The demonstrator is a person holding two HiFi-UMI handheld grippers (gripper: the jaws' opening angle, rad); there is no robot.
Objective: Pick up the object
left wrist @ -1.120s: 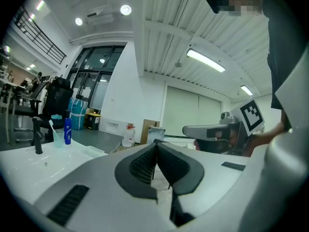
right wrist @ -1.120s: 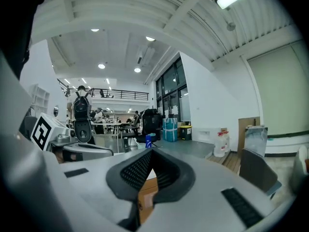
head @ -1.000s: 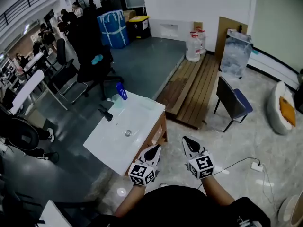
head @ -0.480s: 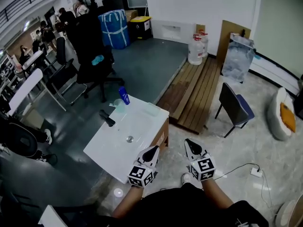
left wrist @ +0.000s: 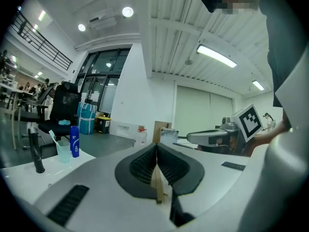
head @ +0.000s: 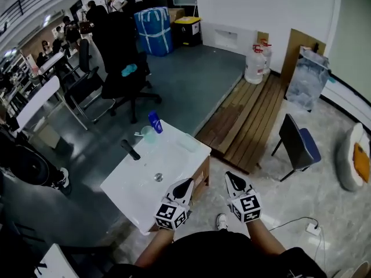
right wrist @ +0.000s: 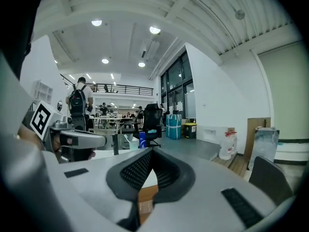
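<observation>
A white sink top [head: 174,155] on a wooden cabinet stands in front of me. At its far corner are a blue bottle [head: 154,121], a clear cup [head: 148,134] with a toothbrush, and a black faucet [head: 130,150]. My left gripper [head: 186,183] hovers over the sink's near right edge, shut and empty. My right gripper [head: 230,176] hangs beside it over the floor, also shut with nothing in it. In the left gripper view the bottle [left wrist: 74,141] and the cup [left wrist: 63,151] lie far to the left. In the right gripper view the bottle [right wrist: 142,140] shows just above the jaws.
A black office chair [head: 124,68] stands behind the sink on the grey floor. A wooden platform [head: 249,117] with water jugs [head: 255,65] runs to the right, and a blue-seated chair [head: 298,146] stands beside it. People and desks are at the far left.
The view has shifted, so the sink and room sit slightly further right and lower in the picture. Both grippers stay shut, side by side in front of my body.
</observation>
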